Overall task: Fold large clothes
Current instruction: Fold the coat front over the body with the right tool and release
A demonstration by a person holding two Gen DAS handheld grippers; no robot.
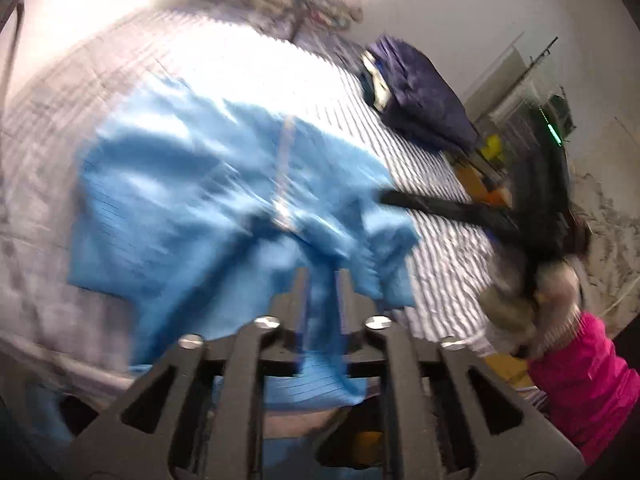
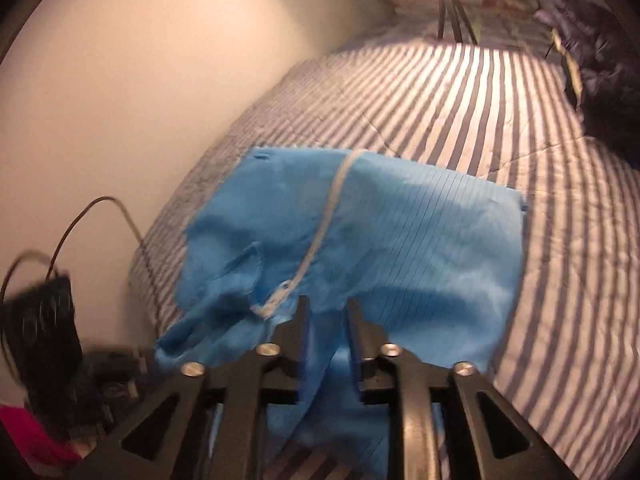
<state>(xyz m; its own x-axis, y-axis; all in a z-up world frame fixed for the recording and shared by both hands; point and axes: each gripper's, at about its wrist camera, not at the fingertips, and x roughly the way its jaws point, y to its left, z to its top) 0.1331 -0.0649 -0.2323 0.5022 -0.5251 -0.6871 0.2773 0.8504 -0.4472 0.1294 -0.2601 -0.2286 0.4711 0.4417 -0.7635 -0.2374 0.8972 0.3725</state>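
Observation:
A light blue zip-up garment (image 1: pixel 192 184) lies crumpled on the striped bedcover (image 1: pixel 440 280), blurred by motion. My left gripper (image 1: pixel 322 276) is at its near edge, jaws a little apart, with a fold of blue cloth running between the fingers and hanging below them. In the right wrist view the same garment (image 2: pixel 420 240) shows its white zipper (image 2: pixel 320 236). My right gripper (image 2: pixel 326 304) is over its near hem, jaws a little apart. The pads' inner faces show, and cloth sits in the gap. The right gripper (image 1: pixel 440 204) also reaches in from the right.
A dark navy jacket (image 1: pixel 420 92) (image 2: pixel 592 64) lies at the bed's far right. A tripod (image 2: pixel 452 12) with a bright lamp stands at the head of the bed. A wall (image 2: pixel 120 80) runs along the bed's left side. A person's pink sleeve (image 1: pixel 580 380) is at the right.

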